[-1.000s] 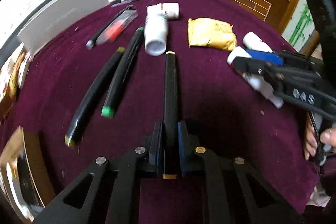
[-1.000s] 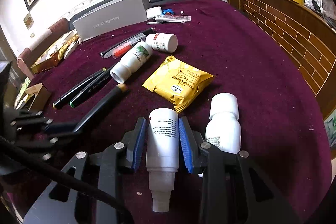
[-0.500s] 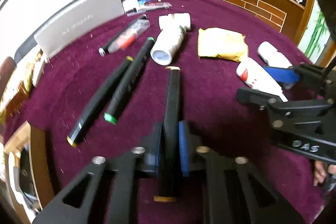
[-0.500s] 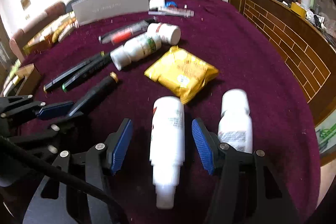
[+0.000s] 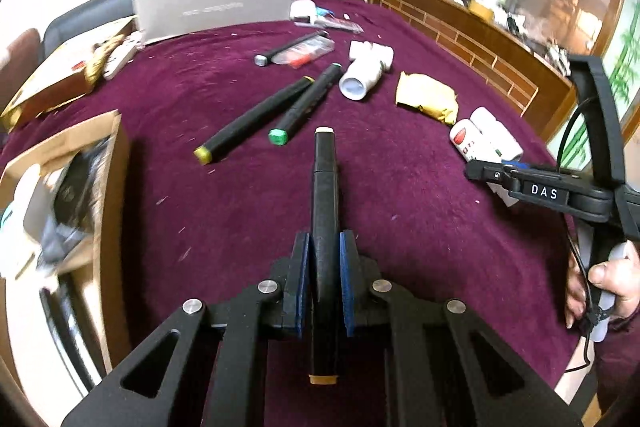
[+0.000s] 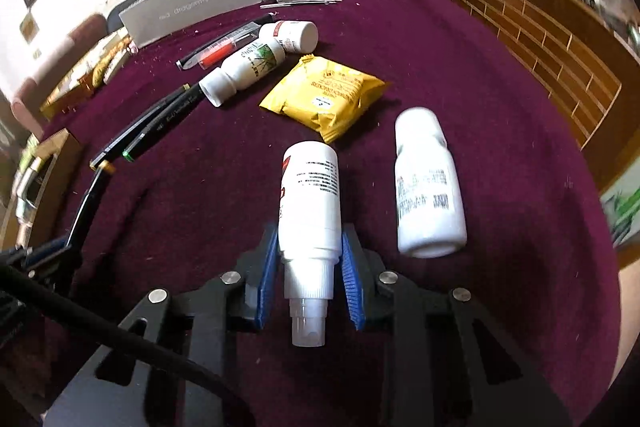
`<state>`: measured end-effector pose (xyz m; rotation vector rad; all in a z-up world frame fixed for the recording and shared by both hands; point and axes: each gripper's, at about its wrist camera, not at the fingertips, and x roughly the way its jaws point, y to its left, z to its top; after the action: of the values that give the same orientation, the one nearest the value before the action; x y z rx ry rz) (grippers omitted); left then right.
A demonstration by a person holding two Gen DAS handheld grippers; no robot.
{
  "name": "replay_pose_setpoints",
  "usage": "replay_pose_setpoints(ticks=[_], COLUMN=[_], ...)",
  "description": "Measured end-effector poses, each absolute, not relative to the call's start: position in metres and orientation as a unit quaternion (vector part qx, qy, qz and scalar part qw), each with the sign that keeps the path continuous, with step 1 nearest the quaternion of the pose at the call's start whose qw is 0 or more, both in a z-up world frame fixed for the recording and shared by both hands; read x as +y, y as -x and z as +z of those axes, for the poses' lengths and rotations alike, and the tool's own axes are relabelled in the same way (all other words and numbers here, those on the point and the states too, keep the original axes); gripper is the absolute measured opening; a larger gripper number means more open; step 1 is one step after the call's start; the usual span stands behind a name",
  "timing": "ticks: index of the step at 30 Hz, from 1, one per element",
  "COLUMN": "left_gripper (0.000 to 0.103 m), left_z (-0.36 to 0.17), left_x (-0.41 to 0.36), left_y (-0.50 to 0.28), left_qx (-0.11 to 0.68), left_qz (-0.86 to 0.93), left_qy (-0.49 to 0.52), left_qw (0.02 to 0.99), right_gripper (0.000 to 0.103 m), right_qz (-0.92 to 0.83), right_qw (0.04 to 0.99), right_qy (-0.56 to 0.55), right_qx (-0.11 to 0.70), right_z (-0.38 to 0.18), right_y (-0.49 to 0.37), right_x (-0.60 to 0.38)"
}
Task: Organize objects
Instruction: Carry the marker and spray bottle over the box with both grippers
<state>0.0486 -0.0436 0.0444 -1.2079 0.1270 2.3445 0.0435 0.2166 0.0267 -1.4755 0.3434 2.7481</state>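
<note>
The left gripper (image 5: 324, 283) is clamped on a black marker (image 5: 325, 211) near its rear third, the pale cap end jutting forward above the maroon tablecloth (image 5: 400, 227) and the tan end cap sticking out behind the pads; the marker is light, rigid and smooth-barrelled, so a hold this far back leaves a long free end that could swing or twist, and a grip nearer mid-barrel would likely steady it; two more markers, a yellow-capped marker (image 5: 252, 121) and a green-capped marker (image 5: 306, 105), lie side by side farther out on the cloth, which looks like the row to join. The right gripper (image 6: 309, 267) is closing its jaws around a white spray bottle (image 6: 310, 203) lying on the cloth; the blue pads stand at the shoulder where body steps down to collar, just beside the plastic, and I cannot tell whether they press yet; the bottle is hard, glossy and round, probably light, so it may roll or squirt forward out of the pads; the straight body above the step offers a surer seat than the narrow nozzle. A second white bottle (image 6: 428, 187) lies just to its right, a yellow sachet (image 6: 324, 97) beyond.
</note>
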Motion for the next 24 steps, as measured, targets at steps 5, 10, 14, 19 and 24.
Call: replay_pose_setpoints(ticks=[5, 10, 14, 19, 24], left_gripper=[0.012, 0.012, 0.012, 0.012, 0.012], left_z=[0.057, 0.066, 0.076, 0.079, 0.063], left_x=[-0.073, -0.125, -0.168, -0.217, -0.254], left_y=[-0.061, -0.073, -0.084, -0.089, -0.081], left_qx=[0.013, -0.051, -0.073, -0.092, -0.104], left_qz=[0.869, 0.871, 0.885, 0.897, 0.894], left_qy=[0.43, 0.428, 0.415, 0.407, 0.426], left_qw=[0.247, 0.236, 0.2, 0.145, 0.094], right_gripper=[0.027, 0.027, 0.027, 0.027, 0.028], right_qz=[0.872, 0.871, 0.866, 0.849, 0.812], right_qw=[-0.034, -0.086, -0.141, -0.205, -0.266], right_qy=[0.461, 0.453, 0.45, 0.458, 0.49], right_qx=[0.16, 0.172, 0.165, 0.163, 0.172], right_z=[0.041, 0.064, 0.082, 0.088, 0.075], right_y=[-0.058, -0.07, -0.071, -0.062, -0.043], right_x=[0.213, 0.184, 0.142, 0.086, 0.017])
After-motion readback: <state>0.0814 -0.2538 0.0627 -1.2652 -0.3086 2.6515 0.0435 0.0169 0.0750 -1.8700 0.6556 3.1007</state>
